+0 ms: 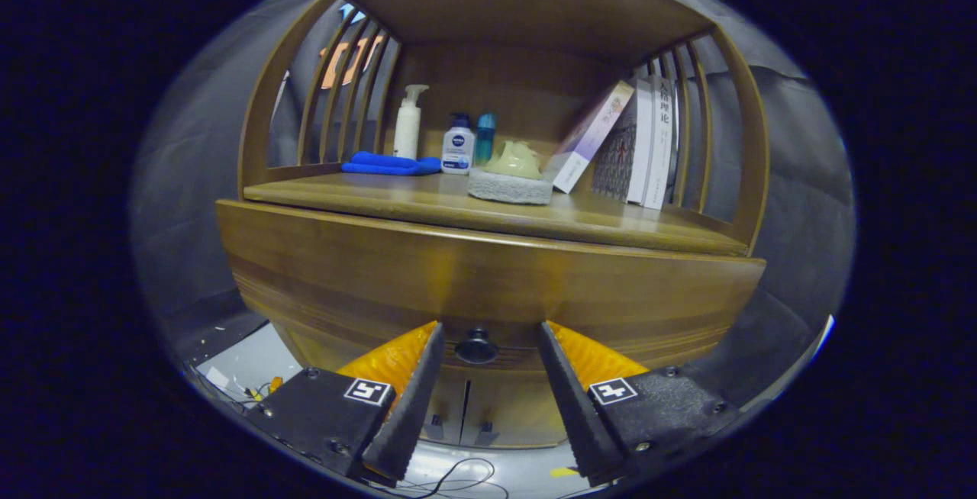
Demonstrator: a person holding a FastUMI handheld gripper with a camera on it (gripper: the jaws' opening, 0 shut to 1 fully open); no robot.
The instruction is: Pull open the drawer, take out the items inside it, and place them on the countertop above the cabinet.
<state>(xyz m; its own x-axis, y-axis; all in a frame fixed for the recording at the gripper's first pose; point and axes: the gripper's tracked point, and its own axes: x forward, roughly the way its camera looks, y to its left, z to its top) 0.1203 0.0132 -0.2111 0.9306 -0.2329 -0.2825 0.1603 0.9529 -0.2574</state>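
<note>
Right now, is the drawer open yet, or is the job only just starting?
Only starting. The drawer is shut, flush with the cabinet, so nothing has come out. In hand: the gripper is open, its fingers either side of the dark knob, not pressing it. Left: grab the knob, pull, then lift the things inside onto the countertop.

**Barely any readable text here**

We can make out Chinese characters running down the spine of a white book (pixel 662 140) on the countertop (pixel 397 197). The gripper (pixel 490 331) has a square black-and-white marker on each finger, and its fingers are spread either side of the drawer knob (pixel 476 346).
</note>
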